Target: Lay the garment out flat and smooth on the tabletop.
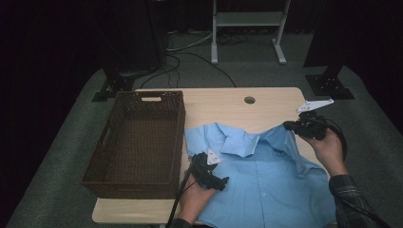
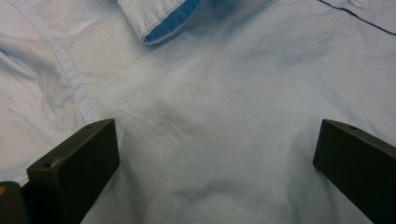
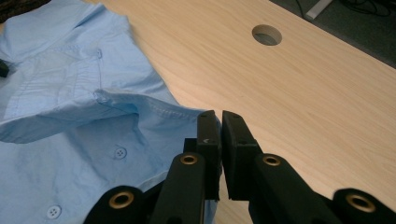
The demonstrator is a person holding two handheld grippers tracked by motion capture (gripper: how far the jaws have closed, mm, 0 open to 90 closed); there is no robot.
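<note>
Light-blue button-up cotton shirt (image 1: pixel 266 180) lies spread front-up on the near right part of the pale wooden table (image 1: pixel 266 102), its hem running off the near edge and its collar toward the middle of the tabletop. Nearest the person, the left gripper (image 1: pixel 219 182) rests low on the shirt's left shoulder area, held by the left hand (image 1: pixel 194 199); in the left gripper view its two black jaws stand wide apart with only cloth lying flat between them, gripping nothing. Farther out at the right, the right hand (image 1: pixel 328 149) holds the right gripper (image 1: pixel 289 125) above the shirt's far right edge; in the right gripper view its jaws are clenched almost together on a fold of the shirt's edge, lifting it off the table. Left of the shirt, just beside its sleeve, stands a dark brown woven rectangular basket (image 1: pixel 102 159). Beyond the collar, a round hole (image 1: pixel 249 100) is cut in the tabletop.
</note>
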